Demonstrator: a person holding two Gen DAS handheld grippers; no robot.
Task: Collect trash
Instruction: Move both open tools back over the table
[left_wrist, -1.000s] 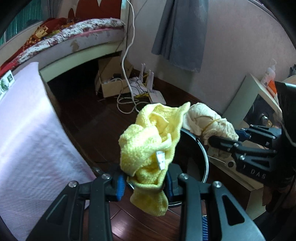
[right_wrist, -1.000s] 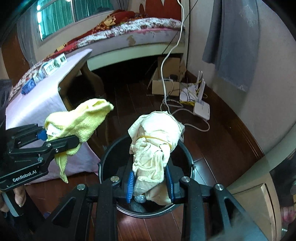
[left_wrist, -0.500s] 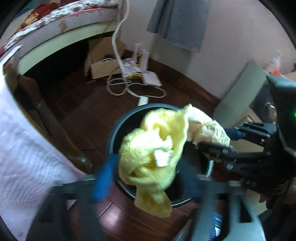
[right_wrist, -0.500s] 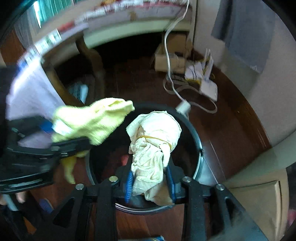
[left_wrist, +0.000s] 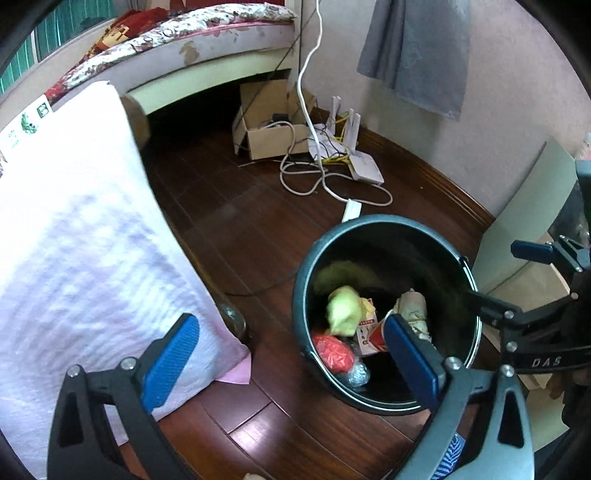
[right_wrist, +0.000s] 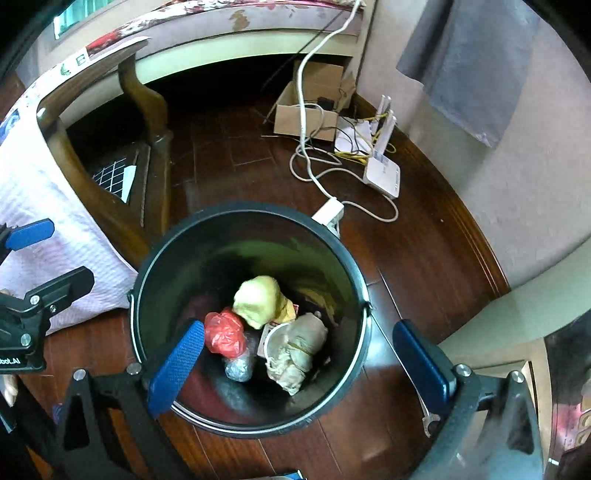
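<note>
A: What differs from a second ago?

B: Both cloths have left the tongs; the yellow cloth that the left tongs pinched now lies in the black bin, blurred, on top of the other rubbish; the beige rag that the right tongs gripped lies beside it, toward the right of the bin floor.

A: And the tongs themselves?

B: Both pairs are opening, already spread wide, with nothing between the blue pads; a second ago each pair was clamped narrow on its bundle.

A: Where do they hang?

B: Above the bin, pointing steeply down; the right pair straddles the near rim, so that its camera looks straight into the bin; the left pair sits off to the bin's left, over the wooden floor, with its right pad over the bin's mouth; both have sunk closer to the bin than before.

A: What else is in the bin?

B: A red plastic bag, a crumpled bit of foil and a printed carton, all touching at the bottom; the two cloths rest on and against them.

A: Around it?

B: A surface draped in a pale cloth to the left; a white cable trailing over the floor behind the bin.
</note>
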